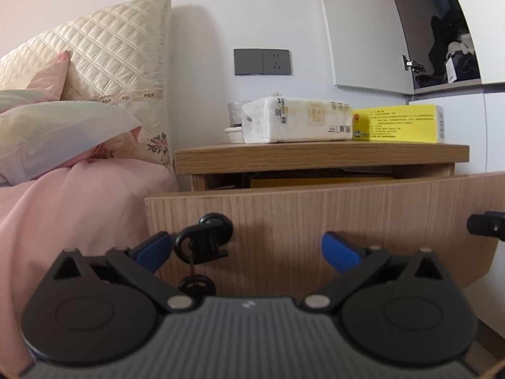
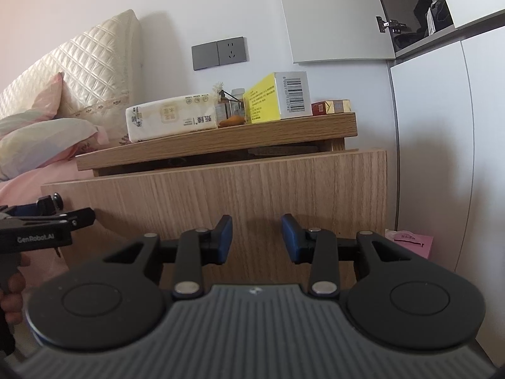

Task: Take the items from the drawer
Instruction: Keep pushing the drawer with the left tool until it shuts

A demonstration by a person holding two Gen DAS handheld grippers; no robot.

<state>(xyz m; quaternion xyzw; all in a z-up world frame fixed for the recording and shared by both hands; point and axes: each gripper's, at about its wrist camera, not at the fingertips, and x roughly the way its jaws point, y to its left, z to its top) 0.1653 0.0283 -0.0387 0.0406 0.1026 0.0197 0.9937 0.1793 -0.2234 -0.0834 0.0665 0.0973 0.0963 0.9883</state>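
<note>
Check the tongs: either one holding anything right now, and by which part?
Nothing held. Left tongs and right tongs are both open and empty, facing the drawer front.

Right gripper (image 2: pixel 257 238), fingers (image 2: pixel 224 237) apart, before the drawer (image 2: pixel 221 183) front.

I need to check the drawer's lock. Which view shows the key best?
The left wrist view: the key hangs in the drawer front, near the left tongs. The right wrist view has it almost hidden behind those tongs.
</note>
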